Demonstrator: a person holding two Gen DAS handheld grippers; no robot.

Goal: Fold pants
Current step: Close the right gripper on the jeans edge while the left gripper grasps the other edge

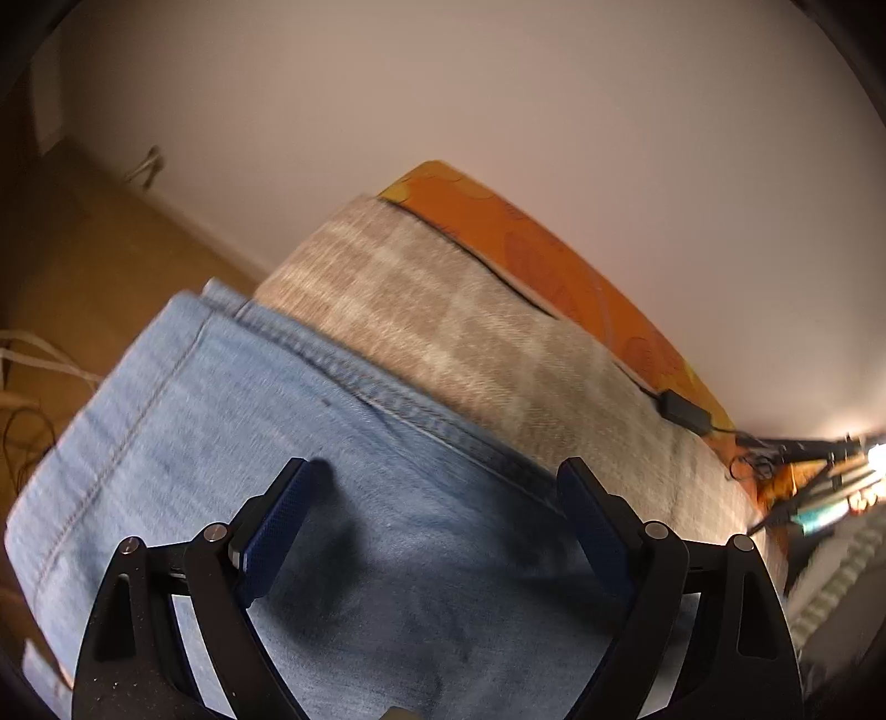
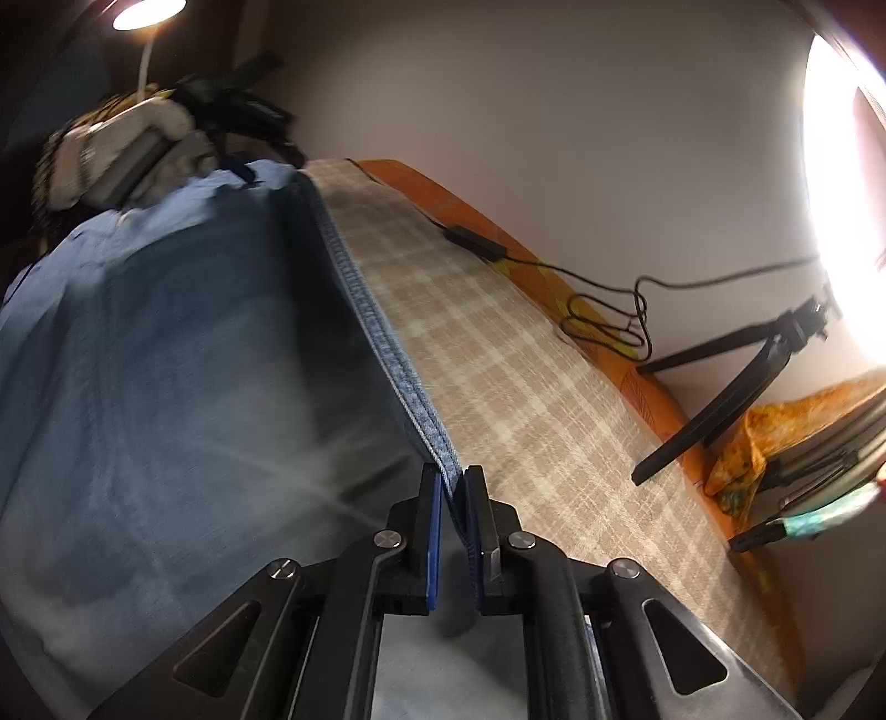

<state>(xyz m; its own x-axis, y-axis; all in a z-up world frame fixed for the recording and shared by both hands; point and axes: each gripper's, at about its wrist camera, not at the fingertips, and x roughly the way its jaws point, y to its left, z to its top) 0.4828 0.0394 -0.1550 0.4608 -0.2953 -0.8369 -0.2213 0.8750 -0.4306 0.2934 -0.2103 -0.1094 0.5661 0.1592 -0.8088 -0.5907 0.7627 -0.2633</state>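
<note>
Light blue denim pants (image 1: 232, 421) lie on a beige plaid blanket (image 1: 443, 310). My left gripper (image 1: 437, 476) is open, its jaws wide apart just above the denim, with nothing between them. In the right wrist view the pants (image 2: 166, 387) spread out to the left. My right gripper (image 2: 453, 476) is shut on the pants' stitched edge (image 2: 387, 343), which runs taut away from the fingers. At the far end of that edge another gripper and a gloved hand (image 2: 127, 149) show above the denim.
An orange sheet (image 2: 443, 194) borders the blanket along the white wall. A black power adapter (image 2: 470, 241) with its cable lies on the blanket edge. A black tripod (image 2: 736, 376) stands at the right. A lamp (image 2: 147, 8) shines top left. Cables (image 1: 33, 360) lie on the wooden floor.
</note>
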